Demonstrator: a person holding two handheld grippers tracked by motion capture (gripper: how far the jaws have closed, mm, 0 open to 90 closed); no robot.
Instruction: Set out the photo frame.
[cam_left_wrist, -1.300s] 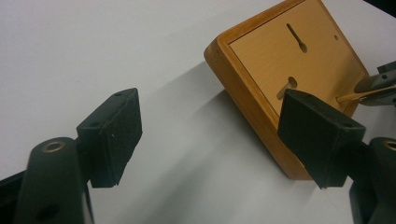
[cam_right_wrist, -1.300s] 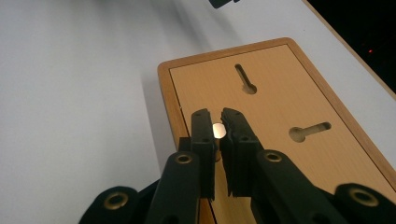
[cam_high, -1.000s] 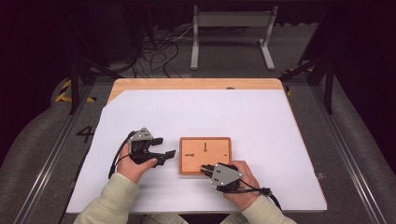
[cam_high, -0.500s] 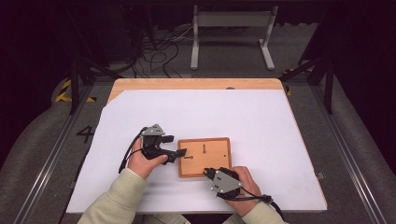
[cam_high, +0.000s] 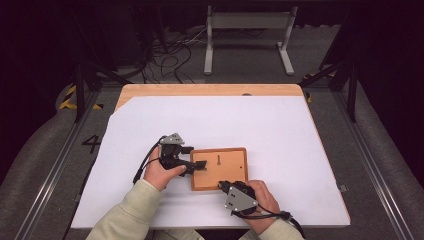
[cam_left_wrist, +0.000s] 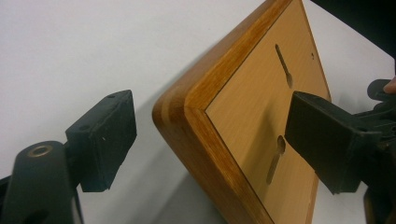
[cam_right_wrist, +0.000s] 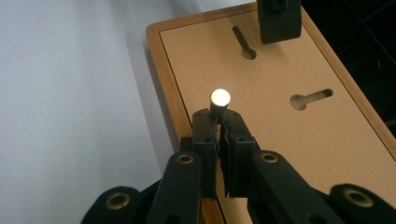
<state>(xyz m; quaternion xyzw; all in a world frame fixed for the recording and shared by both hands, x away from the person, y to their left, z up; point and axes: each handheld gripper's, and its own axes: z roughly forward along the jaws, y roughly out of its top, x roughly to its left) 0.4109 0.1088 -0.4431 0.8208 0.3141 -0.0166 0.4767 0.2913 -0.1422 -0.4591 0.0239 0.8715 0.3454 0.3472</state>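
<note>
Wooden board (cam_high: 220, 167) (two keyhole slots): left gripper (cam_left_wrist: 210, 135) spread astride its corner, right gripper (cam_right_wrist: 218, 133) clamps a peg (cam_right_wrist: 219, 100).

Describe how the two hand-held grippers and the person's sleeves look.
Both are black. The left hand-held gripper and the right hand-held gripper each carry a grey three-cornered plate and trail a black cable. In the gripper views, the jaws end in blocky black pads with brass-coloured rivets behind. The sleeves are pale cream.

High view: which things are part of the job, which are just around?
In play:
- wooden board with keyhole slots
- left gripper, open astride the board's corner
- right gripper, shut on a small round-headed peg

Just around:
- white sheet
- metal stand
- floor cables
</note>
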